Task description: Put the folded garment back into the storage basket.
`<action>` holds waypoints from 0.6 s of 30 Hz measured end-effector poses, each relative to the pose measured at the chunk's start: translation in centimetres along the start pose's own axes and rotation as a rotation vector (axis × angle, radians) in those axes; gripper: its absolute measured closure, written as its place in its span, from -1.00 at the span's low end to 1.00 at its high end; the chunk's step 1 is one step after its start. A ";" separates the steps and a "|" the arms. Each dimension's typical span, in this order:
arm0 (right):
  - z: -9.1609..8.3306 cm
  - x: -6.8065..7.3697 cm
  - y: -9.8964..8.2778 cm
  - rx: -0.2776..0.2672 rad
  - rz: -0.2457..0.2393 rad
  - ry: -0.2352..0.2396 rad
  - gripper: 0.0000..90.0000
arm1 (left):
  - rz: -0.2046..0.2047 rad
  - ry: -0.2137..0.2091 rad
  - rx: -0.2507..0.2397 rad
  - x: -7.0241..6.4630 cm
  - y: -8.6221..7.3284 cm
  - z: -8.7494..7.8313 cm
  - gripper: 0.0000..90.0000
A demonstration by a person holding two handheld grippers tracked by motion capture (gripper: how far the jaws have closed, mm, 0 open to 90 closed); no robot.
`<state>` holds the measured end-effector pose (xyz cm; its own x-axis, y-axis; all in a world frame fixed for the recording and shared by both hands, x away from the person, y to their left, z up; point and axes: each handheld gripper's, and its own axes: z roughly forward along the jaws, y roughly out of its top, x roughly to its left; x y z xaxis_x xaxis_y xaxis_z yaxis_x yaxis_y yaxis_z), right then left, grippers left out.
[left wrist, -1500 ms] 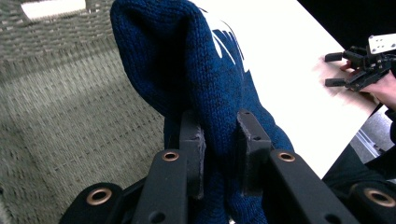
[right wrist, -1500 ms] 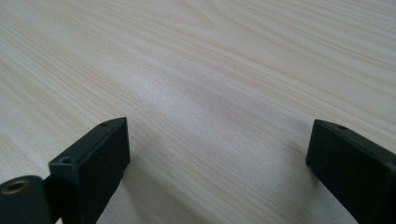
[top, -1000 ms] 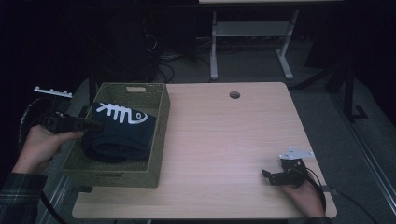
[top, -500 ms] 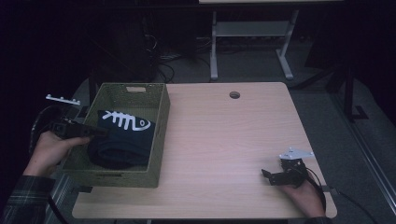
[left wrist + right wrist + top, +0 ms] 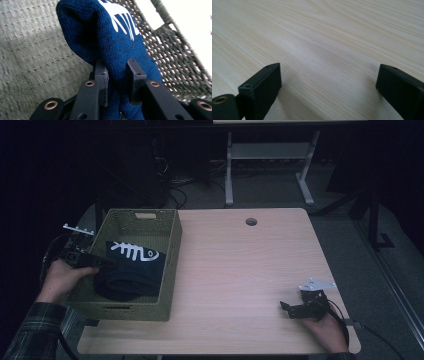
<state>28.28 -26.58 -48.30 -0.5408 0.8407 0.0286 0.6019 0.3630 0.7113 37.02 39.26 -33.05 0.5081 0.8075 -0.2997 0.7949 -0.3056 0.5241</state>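
Inside the basket (image 5: 170,255), left tool (image 5: 117,75) clamping blue sweater (image 5: 131,270), now lowered, right tool (image 5: 328,82) wide.

In the high view the basket's near wall (image 5: 120,310) hides the low edge of the dark blue knit (image 5: 131,275). In the left gripper view the picture's top edge cuts off the knit's white print (image 5: 120,15), and the jaws cover the pinched fold. The worktop's near corners (image 5: 90,347) run into shadow.

One woven basket (image 5: 170,265) at nine o'clock, one blue knitted garment (image 5: 131,272) inside it, two grippers, one wooden table (image 5: 240,270), and one cable hole (image 5: 251,221) at twelve o'clock.
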 end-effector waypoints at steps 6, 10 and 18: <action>0.0 0.0 0.0 0.000 0.000 0.000 -0.87 | -0.015 0.040 0.018 1.0 -0.1 0.7 0.61; 0.0 0.0 0.0 0.000 0.000 0.000 -0.87 | -0.016 0.089 0.035 1.3 -0.1 1.2 0.57; 0.0 0.0 0.0 0.000 0.000 0.000 -0.87 | -0.016 0.136 0.064 1.8 0.1 2.0 0.53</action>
<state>28.28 -26.58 -48.30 -0.5408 0.8406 0.0284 0.6018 0.3631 0.7114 38.70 39.67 -35.13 0.4487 0.8723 -0.1944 0.8245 -0.3201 0.4667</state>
